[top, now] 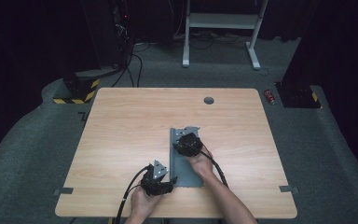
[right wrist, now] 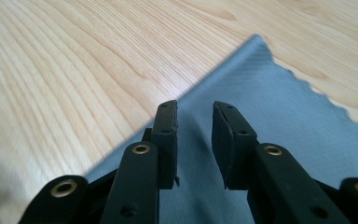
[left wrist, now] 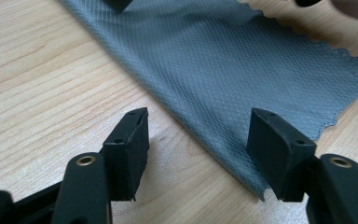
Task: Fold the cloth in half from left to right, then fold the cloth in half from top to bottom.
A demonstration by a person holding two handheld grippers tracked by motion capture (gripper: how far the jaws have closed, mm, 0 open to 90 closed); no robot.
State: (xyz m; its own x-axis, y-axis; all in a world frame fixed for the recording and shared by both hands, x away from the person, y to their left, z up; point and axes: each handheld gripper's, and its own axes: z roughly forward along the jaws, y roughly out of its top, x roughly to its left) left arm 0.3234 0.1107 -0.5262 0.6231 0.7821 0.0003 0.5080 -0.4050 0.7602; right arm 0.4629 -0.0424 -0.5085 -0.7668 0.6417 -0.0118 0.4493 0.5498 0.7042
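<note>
Item: grey cloth (top: 182, 161), one piece, folded into a long narrow strip. It is laid flat on the wooden table (top: 121, 121), right of centre and toward the person's side. The long axis is run from the near edge of the table toward the far edge, with a small irregular flap seen at the far end. A fine diamond weave and a scalloped, pinked edge (left wrist: 307, 39) are shown in the left gripper view. No brand, label or writing can be read on the cloth or the table.

Left gripper (top: 158, 179): held at the near left corner of the cloth. Its jaws are spread wide, released, with the cloth's corner and long edge lying between the pads (left wrist: 137, 140) but not pressed.

Right gripper (top: 187, 143): held over the far part of the strip. Its jaws are set a narrow gap apart above the cloth (right wrist: 261, 107); nothing is grasped between them.

Further items: a round grommet hole (top: 209, 100) in the table's far edge; a small red object (top: 269, 96) on the carpet, its writing too small to read. No containers are seen.
</note>
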